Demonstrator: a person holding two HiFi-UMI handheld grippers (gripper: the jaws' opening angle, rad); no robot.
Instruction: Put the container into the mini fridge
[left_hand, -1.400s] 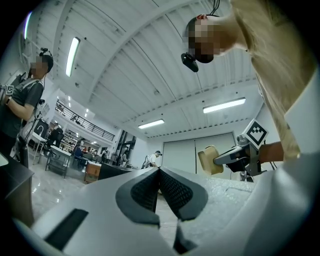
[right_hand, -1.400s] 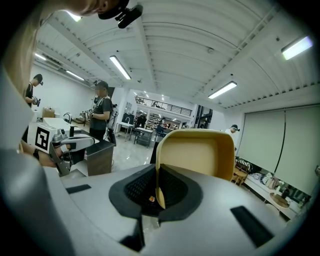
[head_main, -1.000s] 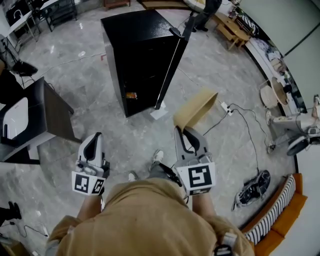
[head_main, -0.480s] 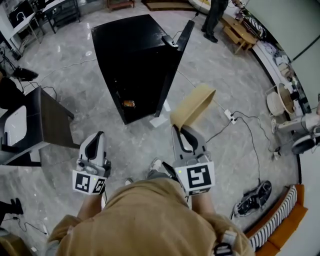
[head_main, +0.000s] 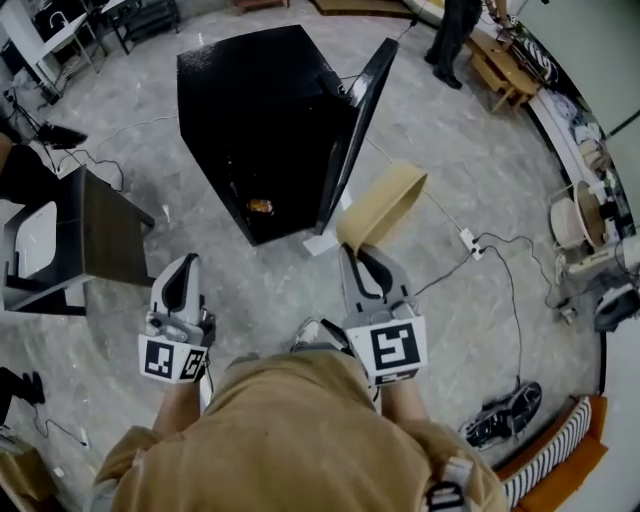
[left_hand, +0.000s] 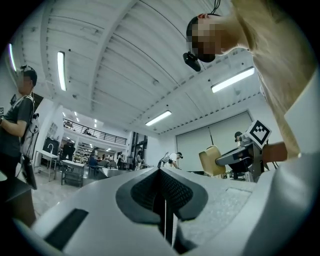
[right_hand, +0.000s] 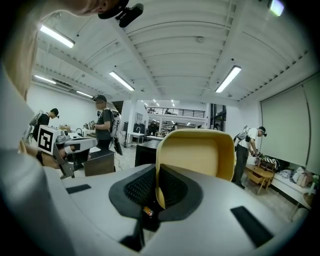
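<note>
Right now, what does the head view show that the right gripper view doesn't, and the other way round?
Head view only: the door of the mini fridge standing open, with a small orange item inside. Right gripper view only: the pads of the right gripper pinching the container by its wall, plus ceiling lights. Both: the tan container held in the right gripper, and the left gripper beside it.
</note>
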